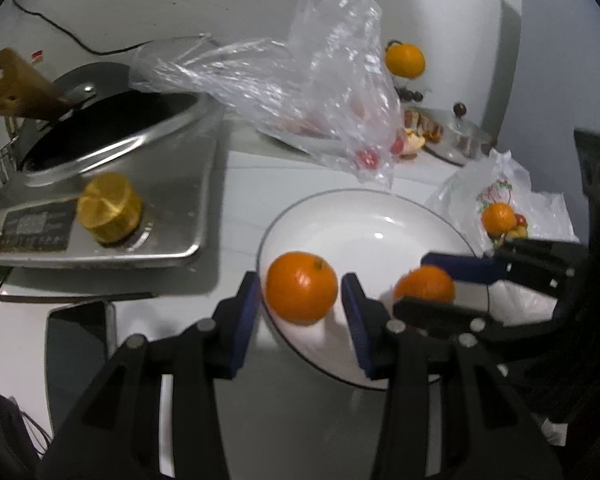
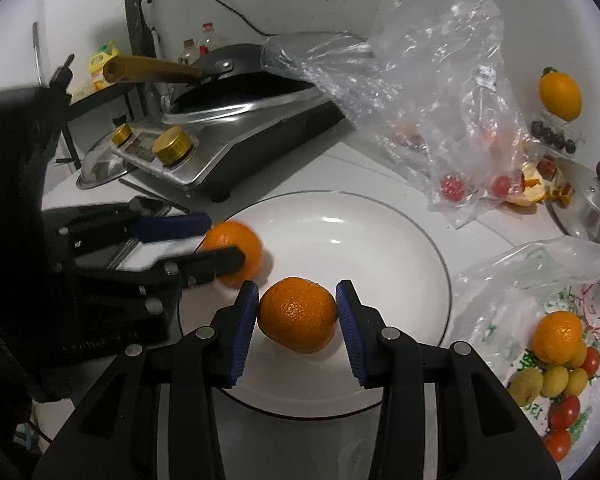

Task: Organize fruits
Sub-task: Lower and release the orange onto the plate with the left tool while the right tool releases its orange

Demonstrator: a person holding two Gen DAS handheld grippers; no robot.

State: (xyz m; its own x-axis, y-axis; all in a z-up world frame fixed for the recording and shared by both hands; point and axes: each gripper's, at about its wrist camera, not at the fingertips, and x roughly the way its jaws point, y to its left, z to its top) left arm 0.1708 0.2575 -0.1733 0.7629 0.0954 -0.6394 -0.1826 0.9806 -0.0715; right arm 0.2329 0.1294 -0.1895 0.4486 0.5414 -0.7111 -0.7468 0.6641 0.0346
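Left wrist view: white plate fills centre; left gripper brackets an orange at the plate's 8 o'clock rim.
Left claw: spread, pads flanking the fruit with a sliver of gap on each side; not pinching, as far as I can tell.
Right claw, seen from here: right gripper enters from 3 o'clock, closed on a second orange over the plate.
Surroundings: induction cooker at 9 o'clock; clear plastic bag at 12; printed bag at 2 with another orange inside.

Right wrist view: second orange sits between the right gripper's blue pads, both pads touching; plate beneath.
Step in hand, judged: setting oranges on the plate.
How to do it well: lower until the fruit rests on the dish, open slowly, withdraw straight back so it does not roll.
In the way: left gripper at 9 o'clock, close by; first orange near the rim could be nudged off.
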